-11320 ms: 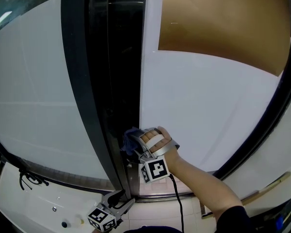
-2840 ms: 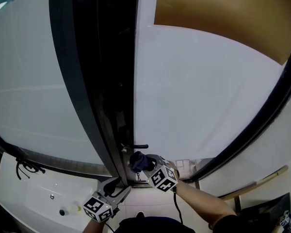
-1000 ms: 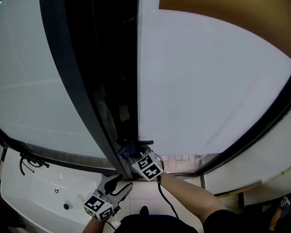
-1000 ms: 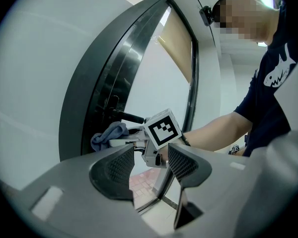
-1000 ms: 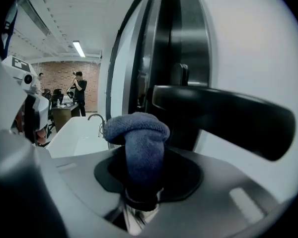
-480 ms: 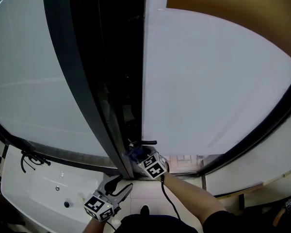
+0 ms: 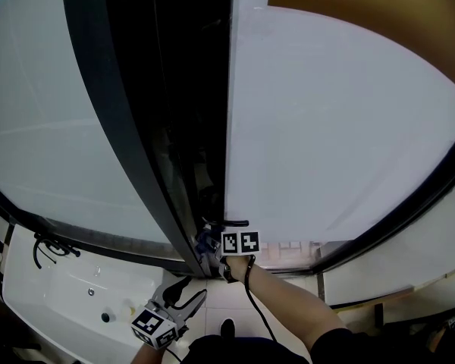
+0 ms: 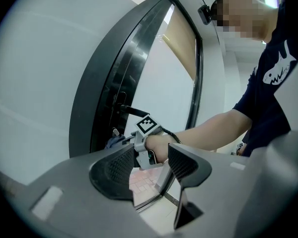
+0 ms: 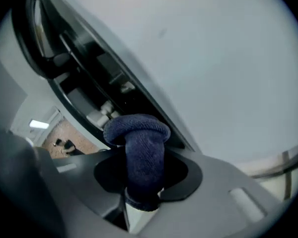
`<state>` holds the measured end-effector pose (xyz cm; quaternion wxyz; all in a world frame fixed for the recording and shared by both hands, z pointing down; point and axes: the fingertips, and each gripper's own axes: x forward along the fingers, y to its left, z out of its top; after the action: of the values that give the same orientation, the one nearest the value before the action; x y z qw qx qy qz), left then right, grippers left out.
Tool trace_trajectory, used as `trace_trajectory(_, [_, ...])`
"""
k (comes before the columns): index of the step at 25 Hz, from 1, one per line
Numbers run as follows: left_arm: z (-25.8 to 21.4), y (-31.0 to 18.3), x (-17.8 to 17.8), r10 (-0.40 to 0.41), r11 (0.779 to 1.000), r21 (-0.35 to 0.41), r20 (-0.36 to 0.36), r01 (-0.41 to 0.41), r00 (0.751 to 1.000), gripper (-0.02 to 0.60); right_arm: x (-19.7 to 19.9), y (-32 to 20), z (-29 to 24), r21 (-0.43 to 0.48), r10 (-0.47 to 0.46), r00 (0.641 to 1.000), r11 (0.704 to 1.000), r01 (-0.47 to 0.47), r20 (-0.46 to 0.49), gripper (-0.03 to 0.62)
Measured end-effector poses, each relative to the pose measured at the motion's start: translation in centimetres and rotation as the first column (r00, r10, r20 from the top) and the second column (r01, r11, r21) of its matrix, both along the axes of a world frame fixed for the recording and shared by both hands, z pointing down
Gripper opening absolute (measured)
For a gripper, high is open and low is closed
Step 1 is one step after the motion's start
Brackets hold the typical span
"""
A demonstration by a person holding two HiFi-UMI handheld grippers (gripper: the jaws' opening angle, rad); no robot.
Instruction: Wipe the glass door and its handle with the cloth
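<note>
Cloth (image 9: 140, 152), dark blue and looped over at its top, is clamped between the jaws of the right hand-held gripper (image 9: 141, 178). The jaws grasp it firmly, with the fold standing up past the fingertips. In the right gripper view that fold sits right at the dark frame (image 9: 74, 78) along the edge of the glass door (image 9: 213, 58). The door's pale frosted pane fills the right and far part of the view.

In the head view the right hand-held gripper (image 7: 212, 246) is low at the centre, its marker cube (image 7: 240, 243) facing up. The cloth (image 7: 205, 241) shows as a small blue bunch left of the cube. It lies just near of the handle (image 7: 232, 223), a short black bar that juts right from the door's edge. Whether the cloth touches the handle I cannot tell. The person's forearm (image 7: 288, 298) runs in from the near right to this gripper.

The left hand-held gripper (image 7: 186, 294) hangs nearer and further left, apart from the door and beside a white basin (image 7: 53, 309). A black cable (image 7: 49, 247) lies at the basin's far rim. In the left gripper view its jaws are released, spread wide with nothing between them. Through the gap pale floor tiles (image 8: 144, 178) show, and beyond them are the right hand-held gripper and the handle.
</note>
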<state>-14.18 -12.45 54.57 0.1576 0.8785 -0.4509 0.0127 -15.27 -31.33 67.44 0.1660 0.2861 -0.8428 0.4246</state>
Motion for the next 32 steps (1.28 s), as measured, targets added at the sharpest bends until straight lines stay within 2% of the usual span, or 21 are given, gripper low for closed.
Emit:
trace_trajectory(4, [0.4,0.1,-0.3,-0.009,1.0,-0.01,-0.002,0.009,1.0,0.21,-0.5,-0.1,-0.9,-0.05,0.076,0.99,0.996,-0.07,0.117,0.126])
trace_trajectory(8, [0.4,-0.3,-0.4,-0.011,1.0,-0.007,-0.005,0.011,1.0,0.21,-0.1,-0.3,-1.7,-0.016,0.104,0.974,0.995,-0.103,0.202,0.126])
trace_trajectory(12, [0.1,-0.6,0.1,0.002,1.0,-0.003,0.0,-0.002,1.0,0.21,0.6,-0.5,-2.7,0.037,0.085,0.967,0.995,-0.096,0.241,0.126])
trace_trajectory(15, [0.2,-0.6,0.7,0.019,1.0,-0.002,0.007,-0.019,1.0,0.21,1.6,-0.7,-3.4,0.035,0.106,0.953,0.992,-0.121,0.283,0.125])
trace_trajectory(18, [0.2,-0.6,1.0,0.026,1.0,-0.002,0.011,-0.026,1.0,0.21,2.7,-1.1,-4.6,0.02,0.147,0.923,0.986,-0.165,0.355,0.126])
trace_trajectory(27, [-0.3,-0.6,2.1,0.044,0.999,0.014,0.001,-0.044,0.999,0.21,6.8,-2.4,-6.0,0.034,0.213,0.901,0.969,-0.243,0.377,0.126])
trace_trajectory(29, [-0.3,-0.6,2.1,0.047,0.999,0.015,0.0,-0.047,0.999,0.21,6.6,-1.6,-5.6,0.032,0.192,0.913,0.975,-0.218,0.361,0.125])
trace_trajectory(32, [-0.4,-0.6,1.9,0.041,0.999,0.017,-0.001,-0.041,0.999,0.21,4.5,0.7,-4.5,0.028,0.113,0.941,0.991,-0.129,0.318,0.125])
